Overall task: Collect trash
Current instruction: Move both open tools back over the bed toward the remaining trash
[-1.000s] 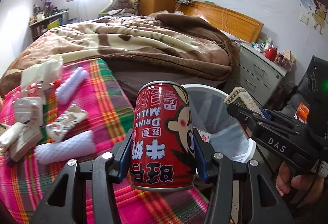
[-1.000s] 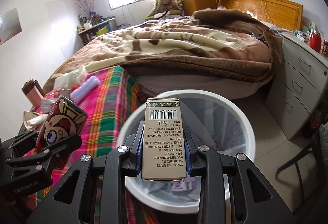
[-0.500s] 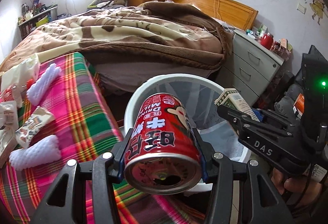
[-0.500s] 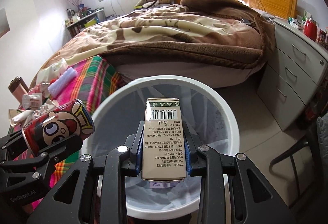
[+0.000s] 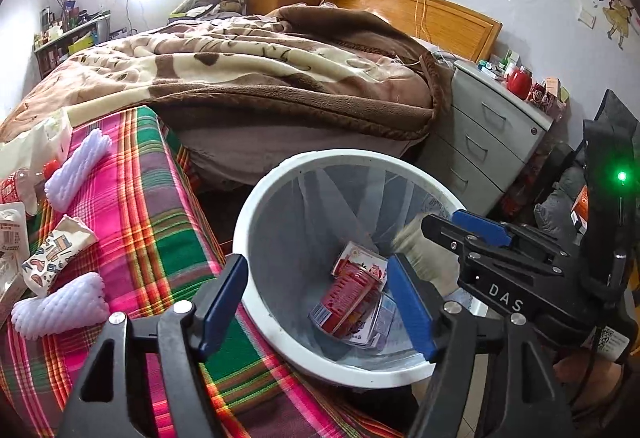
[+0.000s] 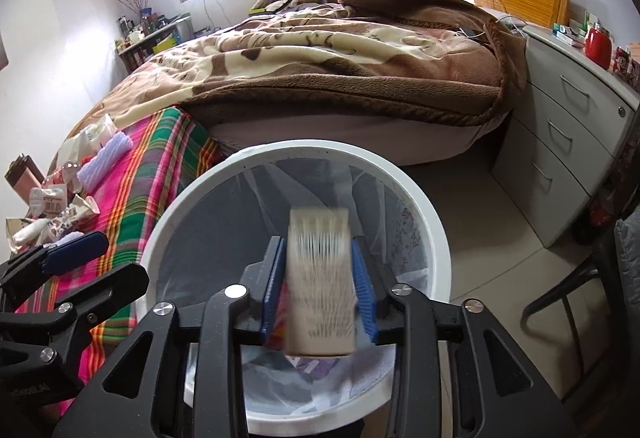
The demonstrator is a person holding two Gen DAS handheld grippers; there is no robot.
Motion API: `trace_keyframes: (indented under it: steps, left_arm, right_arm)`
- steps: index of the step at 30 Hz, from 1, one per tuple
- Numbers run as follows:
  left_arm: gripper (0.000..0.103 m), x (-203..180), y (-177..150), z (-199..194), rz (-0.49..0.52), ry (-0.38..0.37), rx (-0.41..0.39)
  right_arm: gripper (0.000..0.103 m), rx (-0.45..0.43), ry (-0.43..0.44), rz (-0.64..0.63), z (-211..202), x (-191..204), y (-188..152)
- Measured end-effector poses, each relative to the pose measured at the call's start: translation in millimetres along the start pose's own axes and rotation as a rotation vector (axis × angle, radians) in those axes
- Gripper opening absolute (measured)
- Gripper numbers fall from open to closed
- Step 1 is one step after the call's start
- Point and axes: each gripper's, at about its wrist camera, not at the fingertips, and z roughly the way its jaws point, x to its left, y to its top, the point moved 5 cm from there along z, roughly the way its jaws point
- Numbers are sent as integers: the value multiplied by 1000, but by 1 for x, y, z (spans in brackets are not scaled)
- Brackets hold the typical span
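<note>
In the left wrist view, the left gripper (image 5: pixel 316 302) tilts down over the white bin (image 5: pixel 256 213), jaws opening with nothing between them; the red can (image 5: pixel 346 298) lies inside the bin. In the right wrist view, the right gripper (image 6: pixel 320 278) also points down, jaws opening, and the blurred carton (image 6: pixel 320 278) is between the pads without pressure.

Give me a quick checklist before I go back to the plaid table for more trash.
1. Red milk can lying inside white round bin: ok.
2. Left gripper empty, jaws opening: ok.
3. Beige carton clear of right gripper: not ok; blurred, between the opening jaws.
4. Carton over the bin: ok.
5. Trash left on plaid cloth, like the white foam sleeve: ok.
</note>
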Motion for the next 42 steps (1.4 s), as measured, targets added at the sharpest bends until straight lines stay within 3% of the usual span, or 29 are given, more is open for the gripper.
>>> trace_keyframes:
  steps: [1,11,21,25,42]
  left_arm:
    - [77,1,0,-2,-2,1,-2]
    - [78,20,-4,-25,-18,30,-42]
    - [79,54,-13,-56,-52,84,-101]
    - [79,75,-21,-70,-76,117,-122]
    - [81,194,-58,-116,-246,309,-156]
  right_arm:
    - [53,-2,-2,1,-1,0,0]
    - [54,-30,15,8,-13,13,1]
    - [56,-69,72,-25,-23,50,2]
    - [62,-85,107,-17,-24,65,1]
    - [65,-50,232,-151,-7,160,-13]
